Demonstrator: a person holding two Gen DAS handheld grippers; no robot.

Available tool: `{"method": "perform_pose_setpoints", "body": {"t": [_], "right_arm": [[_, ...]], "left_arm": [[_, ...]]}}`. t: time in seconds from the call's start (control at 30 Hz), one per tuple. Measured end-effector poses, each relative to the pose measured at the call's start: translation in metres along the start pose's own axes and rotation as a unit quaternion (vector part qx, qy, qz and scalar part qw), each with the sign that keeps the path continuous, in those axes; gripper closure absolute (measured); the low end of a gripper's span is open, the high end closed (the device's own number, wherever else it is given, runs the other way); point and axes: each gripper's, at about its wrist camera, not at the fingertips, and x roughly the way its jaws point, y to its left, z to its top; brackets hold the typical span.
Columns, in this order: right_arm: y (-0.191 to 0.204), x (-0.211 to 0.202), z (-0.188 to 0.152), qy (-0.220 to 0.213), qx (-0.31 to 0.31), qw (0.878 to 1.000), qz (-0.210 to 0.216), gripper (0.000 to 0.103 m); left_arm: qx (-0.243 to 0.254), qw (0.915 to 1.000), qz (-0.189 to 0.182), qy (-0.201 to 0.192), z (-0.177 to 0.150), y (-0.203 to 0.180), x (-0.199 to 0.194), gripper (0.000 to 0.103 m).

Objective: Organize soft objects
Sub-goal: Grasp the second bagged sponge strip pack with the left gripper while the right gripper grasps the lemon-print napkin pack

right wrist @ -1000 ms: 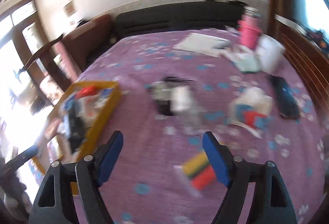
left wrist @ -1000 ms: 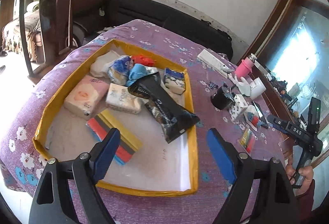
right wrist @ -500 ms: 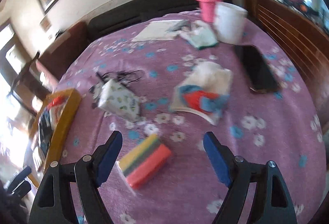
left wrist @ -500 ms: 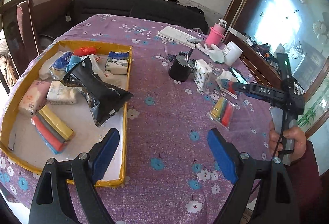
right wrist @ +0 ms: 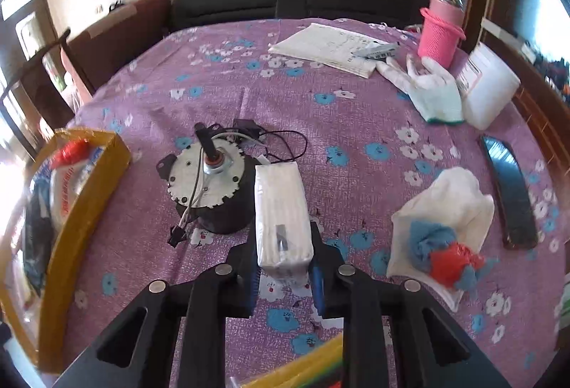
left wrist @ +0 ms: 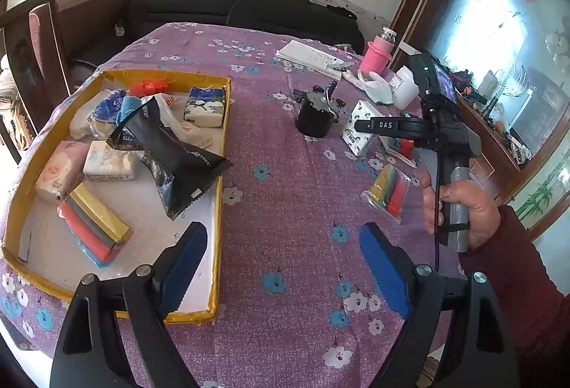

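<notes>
My right gripper (right wrist: 283, 275) is shut on a white tissue pack (right wrist: 282, 220) that stands beside a black motor (right wrist: 210, 188); the pack also shows in the left wrist view (left wrist: 360, 132), with flower print. My left gripper (left wrist: 283, 263) is open and empty above the purple cloth, beside the yellow-rimmed tray (left wrist: 218, 210). The tray holds several tissue packs, a black bag (left wrist: 171, 153) and a sponge pack (left wrist: 94, 227). A second sponge pack (left wrist: 388, 190) lies on the cloth. A white cloth with blue and red rags (right wrist: 445, 234) lies to the right.
A phone (right wrist: 509, 192), white glove (right wrist: 427, 85), white jar (right wrist: 488, 92), pink bottle (right wrist: 440, 28) and papers (right wrist: 327, 46) lie at the far right. A black sofa (left wrist: 231, 10) and a chair (left wrist: 42, 42) stand behind the table.
My right gripper moved forward to the tissue pack by the motor and closed on it. The left gripper swung right from over the tray and stays open.
</notes>
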Motion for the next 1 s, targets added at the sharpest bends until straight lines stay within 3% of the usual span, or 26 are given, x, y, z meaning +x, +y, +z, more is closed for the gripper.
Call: {"method": "perform_pose_setpoints", "body": {"t": [0.17,0.4,0.53,0.77,0.83,0.93,0.97,1.0], "right_arm": [[-0.037,-0.047,-0.02,-0.025,0.042,0.998,0.034,0.079],[-0.092,-0.115,-0.055,-0.062,0.091,0.993,0.05,0.079],[-0.118,-0.129,-0.072,-0.061,0.124,0.988,0.068,0.079],[-0.139,-0.137,-0.09,-0.066,0.14,0.985,0.071,0.079],[-0.141,-0.138,-0.092,-0.068,0.142,0.985,0.074,0.078],[-0.142,-0.139,-0.095,-0.067,0.142,0.984,0.079,0.078],[-0.141,-0.139,-0.095,-0.066,0.142,0.984,0.08,0.078],[-0.14,-0.138,-0.096,-0.065,0.141,0.984,0.083,0.078]], "left_arm": [[0.047,0.9981,-0.009,0.04,0.007,-0.03,0.034,0.016],[0.13,0.9856,-0.028,0.104,0.017,-0.092,0.111,0.016],[0.189,0.9759,-0.032,0.104,0.022,-0.131,0.144,0.017],[0.259,0.9595,-0.002,0.111,0.027,-0.169,0.188,0.017],[0.264,0.9567,0.001,0.124,0.024,-0.171,0.197,0.016],[0.251,0.9597,-0.012,0.125,0.022,-0.169,0.199,0.016],[0.249,0.9602,-0.017,0.126,0.021,-0.17,0.198,0.026],[0.25,0.9603,-0.018,0.122,0.02,-0.171,0.195,0.05]]}}
